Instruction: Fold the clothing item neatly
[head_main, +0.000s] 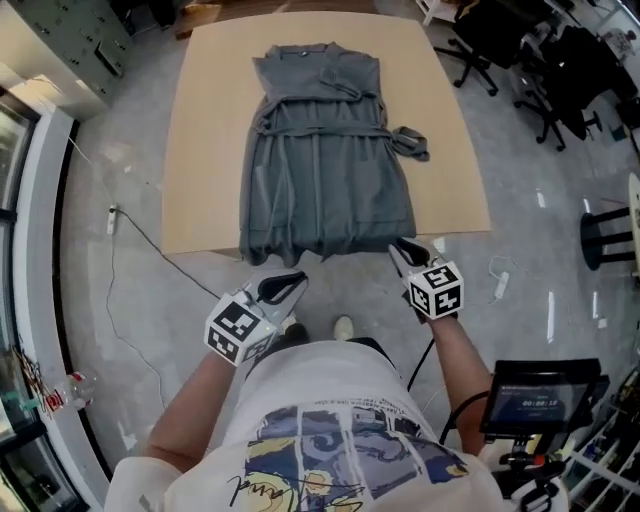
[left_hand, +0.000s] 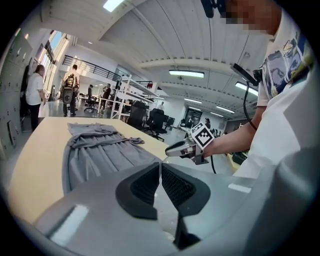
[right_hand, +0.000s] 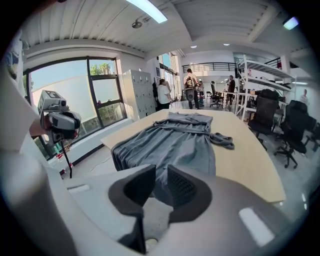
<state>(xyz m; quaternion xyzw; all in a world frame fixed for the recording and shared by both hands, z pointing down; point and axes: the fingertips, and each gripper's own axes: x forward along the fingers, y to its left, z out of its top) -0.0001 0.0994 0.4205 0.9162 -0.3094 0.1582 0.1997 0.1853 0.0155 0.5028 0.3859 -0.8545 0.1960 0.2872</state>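
My left tool (head_main: 295, 283) is pinched shut and empty, my right tool (head_main: 401, 247) a crack open on nothing, both near the hem of the grey dress (head_main: 325, 160) spread flat on the bench (head_main: 210, 150).

A light wooden table (head_main: 200, 150) stands on a grey concrete floor (head_main: 120, 200), with black office chairs (head_main: 560, 70) at the far right, white shelving racks (right_hand: 260, 75) beyond them, grey lockers (right_hand: 137, 92) and large windows (right_hand: 65, 85) along the left wall, and strip lights (right_hand: 150, 10) on the white ceiling.
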